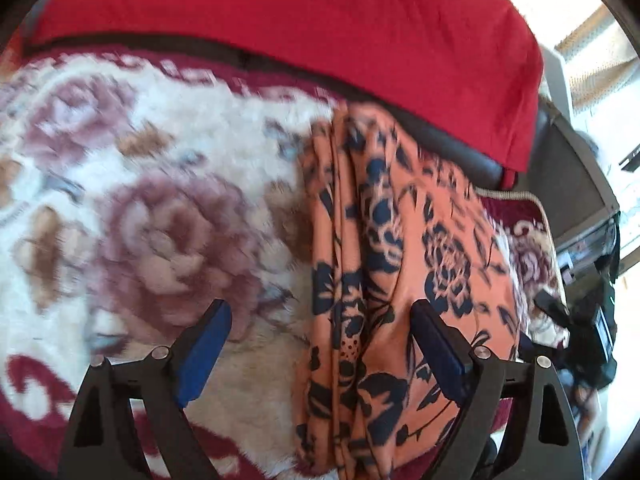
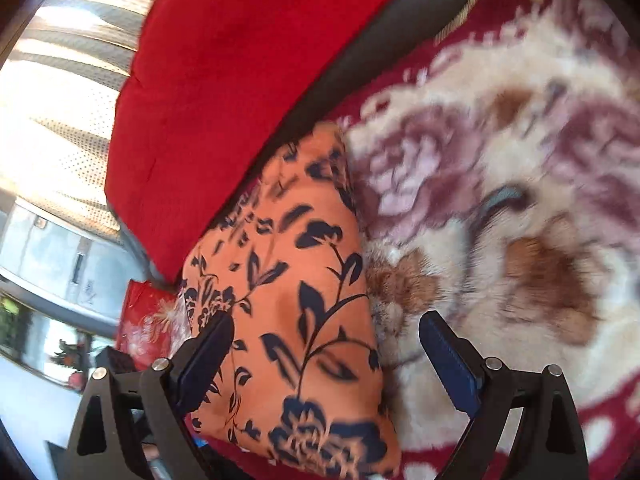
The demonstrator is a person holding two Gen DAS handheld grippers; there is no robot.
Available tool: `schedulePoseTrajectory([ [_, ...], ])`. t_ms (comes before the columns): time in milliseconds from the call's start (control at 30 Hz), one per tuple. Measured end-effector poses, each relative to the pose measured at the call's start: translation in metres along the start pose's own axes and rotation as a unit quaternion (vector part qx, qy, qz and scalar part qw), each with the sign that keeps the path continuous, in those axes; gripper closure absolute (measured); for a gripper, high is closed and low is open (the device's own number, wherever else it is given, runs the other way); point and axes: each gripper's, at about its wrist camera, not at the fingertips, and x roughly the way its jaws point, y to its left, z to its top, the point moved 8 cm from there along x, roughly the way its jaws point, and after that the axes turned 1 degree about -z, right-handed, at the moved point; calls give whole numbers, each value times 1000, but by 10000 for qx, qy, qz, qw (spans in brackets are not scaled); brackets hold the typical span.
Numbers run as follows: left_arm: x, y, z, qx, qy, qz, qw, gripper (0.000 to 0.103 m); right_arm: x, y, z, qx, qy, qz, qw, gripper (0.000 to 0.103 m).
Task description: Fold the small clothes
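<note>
An orange garment with a dark blue flower print (image 1: 400,240) lies folded in a long stack on the fluffy blanket, along its right side in the left wrist view. My left gripper (image 1: 320,312) hovers open over the garment's left folded edge. One blue pad (image 1: 204,356) is above the blanket and the other pad (image 1: 436,348) above the cloth. In the right wrist view the same garment (image 2: 288,260) lies left of centre. My right gripper (image 2: 328,322) stands open above its right edge, gripping nothing.
The cream and maroon rose-patterned blanket (image 1: 160,200) covers the surface. A red cushion (image 1: 320,32) rests on a dark padded edge (image 1: 460,148) just behind the garment. A red patterned bag (image 2: 140,320) lies beyond the blanket's edge. Bright curtains (image 2: 68,92) lie behind.
</note>
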Motion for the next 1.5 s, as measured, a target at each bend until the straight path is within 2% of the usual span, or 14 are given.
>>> schedulePoseTrajectory([
  [100,17,-7,-6,130,157,-188,9996,13,24,2,2,-86,278,58,9996,7],
  [133,20,-9,-6,179,167,-207,9995,18,29,12,3,-489,312,-15,9983,19],
  [167,21,-12,-6,251,180,-252,9992,31,35,20,0,-738,509,-8,9960,58],
  [200,21,-18,-5,359,158,-362,9986,62,40,23,-2,-884,660,-180,9937,58],
  [500,-3,-79,42,903,-566,-563,9927,72,-16,93,39,-1874,-330,-439,9807,68],
  [567,11,-87,53,832,-434,-548,9941,65,-13,78,58,-1603,-466,-478,9848,64],
  [667,73,-71,41,627,702,241,9953,44,16,23,70,-758,-173,-1001,9919,41],
  [767,54,-70,44,666,109,282,9973,40,8,5,57,-594,-439,-1229,9897,41],
  [900,2,-82,40,908,-889,460,9908,31,-27,50,34,-1219,-1138,-1037,9805,40],
  [967,-7,-86,28,953,-1086,380,9888,26,-33,85,15,-1720,-1374,-723,9728,18],
  [1067,26,-65,14,1354,-504,1105,9833,25,1,98,-10,-2123,-800,-441,9729,14],
  [1133,48,-42,5,862,-106,1125,9898,24,42,65,-20,-1671,24,-1008,9808,19],
  [1233,12,-51,11,682,-499,1120,9901,24,18,88,-29,-1890,-418,-1016,9758,20],
  [1500,-74,-79,1,1080,-1531,1615,9689,10,-46,116,-82,-3228,-1046,-2495,9070,0],
])
